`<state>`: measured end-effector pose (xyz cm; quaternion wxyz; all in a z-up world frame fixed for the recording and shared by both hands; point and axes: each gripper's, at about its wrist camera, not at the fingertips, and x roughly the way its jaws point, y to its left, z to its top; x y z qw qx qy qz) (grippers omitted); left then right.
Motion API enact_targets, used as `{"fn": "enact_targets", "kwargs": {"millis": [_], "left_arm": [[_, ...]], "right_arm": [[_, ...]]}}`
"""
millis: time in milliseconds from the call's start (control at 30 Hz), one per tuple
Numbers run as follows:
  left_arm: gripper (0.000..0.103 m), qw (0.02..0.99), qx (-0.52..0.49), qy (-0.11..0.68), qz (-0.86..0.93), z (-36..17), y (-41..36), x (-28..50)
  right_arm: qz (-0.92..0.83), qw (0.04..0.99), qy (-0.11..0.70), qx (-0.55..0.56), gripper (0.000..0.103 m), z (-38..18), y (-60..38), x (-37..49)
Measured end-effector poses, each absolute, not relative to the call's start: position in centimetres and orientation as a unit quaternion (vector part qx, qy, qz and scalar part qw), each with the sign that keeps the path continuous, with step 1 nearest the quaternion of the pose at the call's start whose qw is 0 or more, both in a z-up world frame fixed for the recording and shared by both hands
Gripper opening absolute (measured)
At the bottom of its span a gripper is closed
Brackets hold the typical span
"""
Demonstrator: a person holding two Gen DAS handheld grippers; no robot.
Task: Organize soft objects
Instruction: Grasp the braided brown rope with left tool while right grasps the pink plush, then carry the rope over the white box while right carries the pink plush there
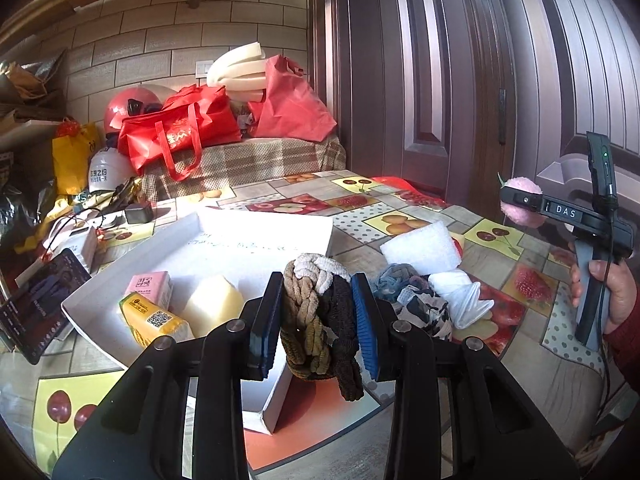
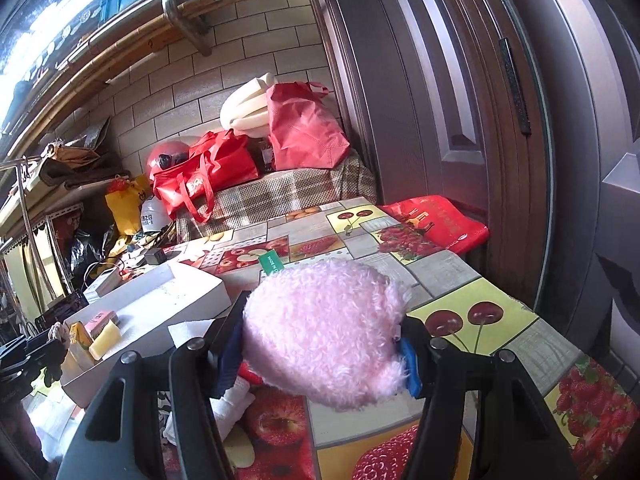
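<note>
A: What do we have in our left gripper (image 1: 316,320)?

B: We're clamped on a bundle of braided hair ties (image 1: 320,320), cream, tan, olive and dark brown loops squeezed between the blue pads. The bundle hangs in the air just over the near corner of the white tray (image 1: 264,236).

A: And our right gripper (image 2: 322,344)?

B: It's closed on a fluffy pink plush (image 2: 324,328), pads pressing both sides, with a green tag (image 2: 271,262) sticking up behind it. We hold it above the fruit-print tablecloth (image 2: 472,276), not touching it. From the left view we see a hand (image 1: 616,292) gripping that tool's handle, off to the right of the pile.

A: What's already in the tray?

B: A pink tissue pack (image 1: 150,286), a yellow tissue pack (image 1: 154,320) and a pale yellow sponge (image 1: 214,300), close together at the tray's left end.

A: What do we still have on the cloth?

B: Just right of the tray we see a white sponge (image 1: 420,248), a blue-grey scrunchie (image 1: 390,278), a patterned black-and-white cloth piece (image 1: 426,310) and a folded white cloth (image 1: 460,292), all bunched together.

A: Farther out?

B: A phone (image 1: 36,304) left of the tray, red bags (image 1: 180,132) and a red helmet (image 1: 128,108) at the back.
</note>
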<state>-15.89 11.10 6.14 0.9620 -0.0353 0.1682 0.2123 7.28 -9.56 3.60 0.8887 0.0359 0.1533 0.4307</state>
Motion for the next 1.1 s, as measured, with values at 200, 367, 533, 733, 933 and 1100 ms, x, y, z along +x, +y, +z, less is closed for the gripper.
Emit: {"fn": "enact_targets", "kwargs": {"millis": [200, 367, 533, 733, 933, 1100], "left_arm": [[0.033, 0.962, -0.024, 0.156, 0.225, 6.3, 10.9, -16.3], [0.033, 0.961, -0.019, 0.145, 0.235, 6.4, 11.1, -16.8], [0.033, 0.958, -0.020, 0.138, 0.249, 6.5, 11.6, -17.2], [0.033, 0.955, -0.015, 0.137, 0.261, 6.4, 12.1, -17.4], [0.033, 0.952, -0.005, 0.140, 0.271, 6.2, 12.9, -17.3], [0.033, 0.946, -0.022, 0.139, 0.293, 6.1, 14.6, -18.5]], "right_arm": [[0.448, 0.882, 0.144, 0.027, 0.063, 3.7, -8.8, 5.9], [0.459, 0.879, 0.132, 0.014, 0.063, 3.8, -8.3, 4.5], [0.474, 0.872, 0.124, 0.001, 0.063, 3.8, -7.7, 3.3], [0.498, 0.859, 0.120, -0.010, 0.063, 3.8, -6.5, 1.7], [0.526, 0.842, 0.119, -0.030, 0.063, 3.7, -4.4, -0.1], [0.551, 0.824, 0.113, -0.063, 0.063, 3.5, -2.5, -2.0]]}}
